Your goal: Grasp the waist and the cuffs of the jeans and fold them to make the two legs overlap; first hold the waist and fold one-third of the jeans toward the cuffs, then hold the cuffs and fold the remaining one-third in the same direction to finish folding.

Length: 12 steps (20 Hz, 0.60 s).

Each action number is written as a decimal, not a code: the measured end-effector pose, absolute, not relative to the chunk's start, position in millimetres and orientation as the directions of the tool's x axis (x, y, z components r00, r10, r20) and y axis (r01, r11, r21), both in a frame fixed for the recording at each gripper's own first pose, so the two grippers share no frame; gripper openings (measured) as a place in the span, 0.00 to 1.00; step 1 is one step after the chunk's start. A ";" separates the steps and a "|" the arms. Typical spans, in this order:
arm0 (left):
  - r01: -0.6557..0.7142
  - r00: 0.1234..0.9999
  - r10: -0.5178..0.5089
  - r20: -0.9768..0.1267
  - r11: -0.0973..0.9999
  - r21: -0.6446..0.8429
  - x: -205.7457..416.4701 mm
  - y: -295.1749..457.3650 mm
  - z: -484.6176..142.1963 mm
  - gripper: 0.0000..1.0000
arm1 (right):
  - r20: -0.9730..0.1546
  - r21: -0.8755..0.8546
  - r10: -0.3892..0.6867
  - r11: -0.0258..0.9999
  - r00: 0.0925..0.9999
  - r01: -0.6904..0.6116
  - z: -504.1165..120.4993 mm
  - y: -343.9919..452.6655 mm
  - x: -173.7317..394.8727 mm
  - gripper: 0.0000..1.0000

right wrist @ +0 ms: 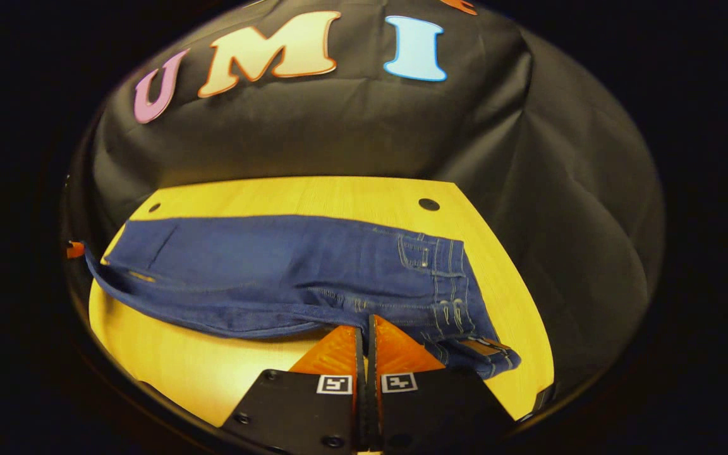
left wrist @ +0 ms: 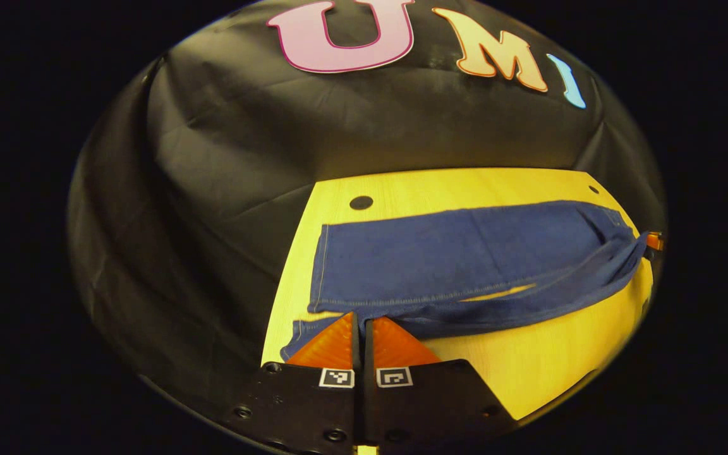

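A pair of jeans (left wrist: 459, 259) lies stretched across a counter (left wrist: 547, 360) in a booth, one leg flat on the wood and the other drawn up along its near edge. In the left gripper view, the left gripper (left wrist: 361, 319) sits at the cuff end, its two fingers closed almost together with only a thin slit between them, the tips meeting the near leg's hem; cloth appears pinched there, though the tips hide the exact hold. That near leg runs off to the far right of the view, where a small part of the other gripper shows at the edge.

In the right gripper view, the right gripper (right wrist: 367, 322) is at the waist end of the jeans (right wrist: 288, 272), fingers likewise pressed nearly shut at the near edge of the denim, just beside the belt loops and waistband (right wrist: 459, 297). A corner of the waistband hangs down to the right of the fingers. The counter (right wrist: 168, 360) is bare on the near side, with a round hole (right wrist: 428, 204) near its far corner.
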<state>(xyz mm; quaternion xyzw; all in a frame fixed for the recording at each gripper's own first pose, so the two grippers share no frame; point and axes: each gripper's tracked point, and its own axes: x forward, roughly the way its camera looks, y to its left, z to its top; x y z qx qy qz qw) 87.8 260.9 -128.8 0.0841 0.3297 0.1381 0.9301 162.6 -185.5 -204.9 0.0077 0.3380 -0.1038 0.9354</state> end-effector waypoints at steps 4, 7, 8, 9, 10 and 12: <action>-0.240 0.743 0.363 -0.563 0.929 0.283 153.2 268.9 -123.3 0.00 | -0.569 -0.002 -0.186 0.975 0.801 0.224 -195.6 -190.2 226.4 0.02; -0.263 0.739 0.399 -0.542 0.913 0.313 198.5 281.9 -138.4 0.00 | -0.515 0.106 -0.192 0.953 0.835 0.284 -201.0 -193.2 278.0 0.02; -0.270 0.740 0.407 -0.536 0.909 0.318 212.1 285.4 -144.4 0.00 | -0.497 0.150 -0.191 0.942 0.846 0.301 -204.1 -193.3 296.0 0.02; -0.281 0.733 0.417 -0.537 0.905 0.319 220.8 290.2 -153.5 0.00 | -0.480 0.191 -0.187 0.931 0.857 0.310 -208.2 -191.7 313.0 0.02; -0.296 0.729 0.425 -0.536 0.903 0.313 233.0 294.3 -162.9 0.00 | -0.460 0.223 -0.184 0.923 0.869 0.313 -213.3 -189.6 327.2 0.02; -0.332 0.721 0.444 -0.531 0.895 0.299 251.7 302.1 -183.3 0.00 | -0.434 0.242 -0.189 0.917 0.881 0.317 -228.8 -189.7 348.4 0.02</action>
